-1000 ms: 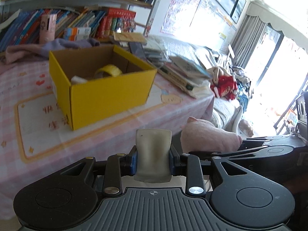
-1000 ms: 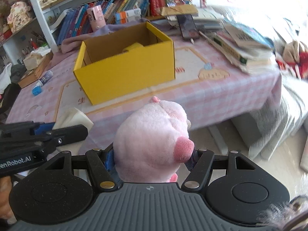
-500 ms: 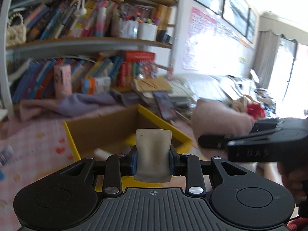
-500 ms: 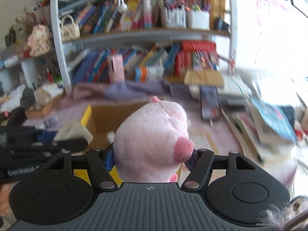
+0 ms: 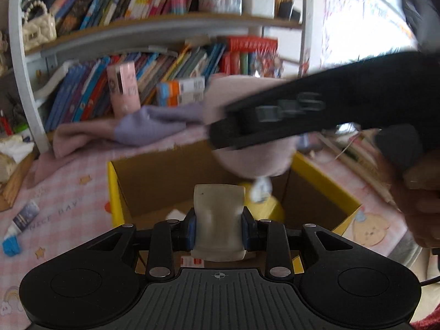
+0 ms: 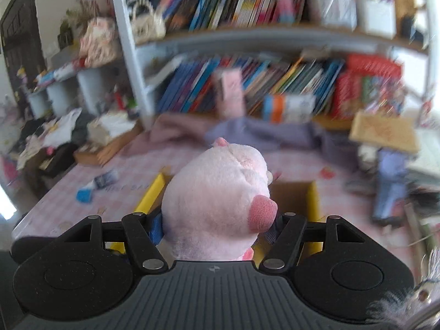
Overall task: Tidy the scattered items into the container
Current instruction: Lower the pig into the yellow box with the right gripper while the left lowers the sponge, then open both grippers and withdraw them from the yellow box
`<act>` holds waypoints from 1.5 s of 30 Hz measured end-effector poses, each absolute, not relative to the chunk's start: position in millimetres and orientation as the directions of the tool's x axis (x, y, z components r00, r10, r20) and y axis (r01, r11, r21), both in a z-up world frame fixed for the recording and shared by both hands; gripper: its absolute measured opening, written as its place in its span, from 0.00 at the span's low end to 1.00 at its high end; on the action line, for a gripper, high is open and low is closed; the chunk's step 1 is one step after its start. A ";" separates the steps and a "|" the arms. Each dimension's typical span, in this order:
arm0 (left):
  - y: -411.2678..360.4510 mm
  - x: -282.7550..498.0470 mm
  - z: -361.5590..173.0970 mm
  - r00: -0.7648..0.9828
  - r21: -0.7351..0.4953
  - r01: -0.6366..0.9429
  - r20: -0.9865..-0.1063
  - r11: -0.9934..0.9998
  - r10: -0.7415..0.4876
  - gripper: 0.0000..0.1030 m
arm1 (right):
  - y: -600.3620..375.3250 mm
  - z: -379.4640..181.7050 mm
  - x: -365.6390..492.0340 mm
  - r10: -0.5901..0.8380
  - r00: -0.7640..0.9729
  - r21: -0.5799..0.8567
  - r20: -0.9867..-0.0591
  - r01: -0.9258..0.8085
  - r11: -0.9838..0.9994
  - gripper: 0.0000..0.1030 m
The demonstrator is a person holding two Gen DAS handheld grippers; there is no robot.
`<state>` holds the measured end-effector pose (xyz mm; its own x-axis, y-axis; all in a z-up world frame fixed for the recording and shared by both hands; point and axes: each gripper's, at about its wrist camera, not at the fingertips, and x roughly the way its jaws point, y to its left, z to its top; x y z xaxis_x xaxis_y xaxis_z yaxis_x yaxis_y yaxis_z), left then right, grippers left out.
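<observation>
The yellow cardboard box (image 5: pixel 327 184) stands open on the pink checked tablecloth, with a yellow tape roll (image 5: pixel 271 210) and a white scrap (image 5: pixel 176 216) inside. My left gripper (image 5: pixel 219 229) is shut on a cream soft pad (image 5: pixel 219 206), held over the box's near edge. My right gripper (image 6: pixel 217 227) is shut on a pink plush pig (image 6: pixel 217 192). In the left wrist view the pig (image 5: pixel 247 162) hangs over the box's far right part. In the right wrist view the plush hides most of the box (image 6: pixel 150 195).
A small tube with a blue cap (image 5: pixel 19 227) lies on the cloth left of the box. A purple and pink cloth (image 5: pixel 143 126) is bunched behind it, under the bookshelf (image 5: pixel 165 30). Books and papers (image 6: pixel 385 132) are piled at the right. A hand (image 5: pixel 420 206) holds the right gripper.
Both grippers have moved in from the table's front edge to above the box. The right gripper with the pig has swung across the left wrist view. Neither grip has changed.
</observation>
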<state>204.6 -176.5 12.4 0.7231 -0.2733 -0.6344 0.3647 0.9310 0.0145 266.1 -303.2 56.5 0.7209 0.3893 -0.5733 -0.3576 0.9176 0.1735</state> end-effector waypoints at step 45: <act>-134.0 114.8 47.9 0.872 0.103 0.187 -0.475 0.977 -0.117 0.97 | -311.3 56.9 209.4 0.391 0.754 0.158 -0.527 -0.365 0.917 0.76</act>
<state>114.8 -134.0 47.9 0.8722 -0.1170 -0.4749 0.1870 0.9770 0.1028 209.4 -311.3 56.9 0.7542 0.3913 -0.5273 -0.3653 0.9173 0.1583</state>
